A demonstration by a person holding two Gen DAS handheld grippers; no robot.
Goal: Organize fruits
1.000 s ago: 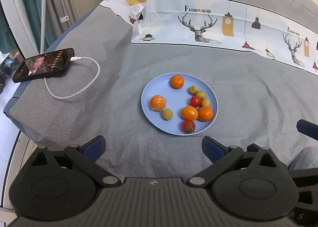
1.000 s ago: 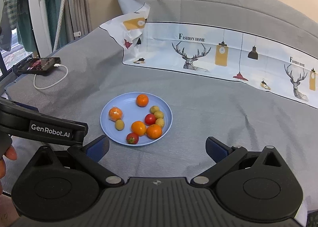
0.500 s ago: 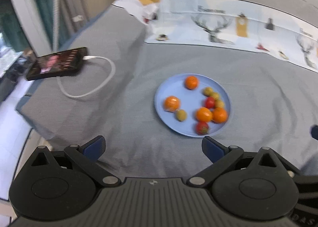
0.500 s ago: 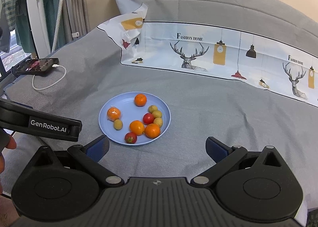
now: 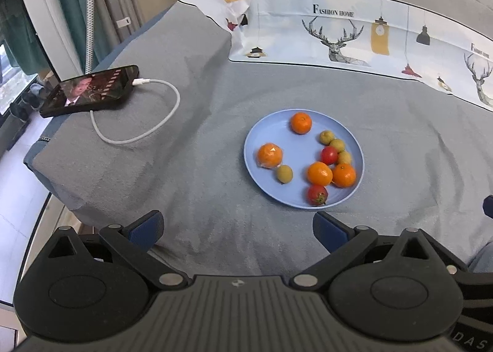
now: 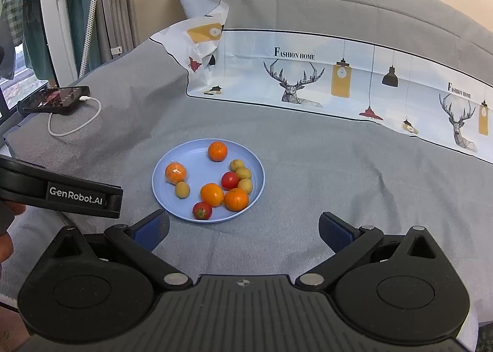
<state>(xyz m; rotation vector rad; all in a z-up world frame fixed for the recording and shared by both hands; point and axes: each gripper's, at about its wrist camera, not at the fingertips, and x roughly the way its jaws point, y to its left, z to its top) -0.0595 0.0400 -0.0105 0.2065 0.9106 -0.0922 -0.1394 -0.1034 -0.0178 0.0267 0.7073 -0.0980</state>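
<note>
A blue plate (image 5: 271, 136) (image 6: 188, 155) lies on the grey cloth and holds several oranges, two red tomatoes and several small yellow-green fruits. One orange (image 5: 270, 155) (image 6: 175, 172) sits at the plate's left, a tomato (image 5: 316, 194) (image 6: 202, 210) at its near rim. My left gripper (image 5: 237, 230) is open and empty, short of the plate's near left edge. My right gripper (image 6: 243, 230) is open and empty, short of the plate's near right edge. The left gripper's body (image 6: 61, 195) shows at the left of the right wrist view.
A phone (image 5: 89, 90) (image 6: 57, 99) with a lit screen and a white cable (image 5: 148, 124) lies at the far left near the bed edge. A printed cloth with deer (image 5: 354, 31) (image 6: 339, 74) covers the back. Grey cloth surrounds the plate.
The left wrist view has shifted left, so the plate now sits further right in it. The right wrist view has moved slightly right and nearer. Both grippers stay open.
</note>
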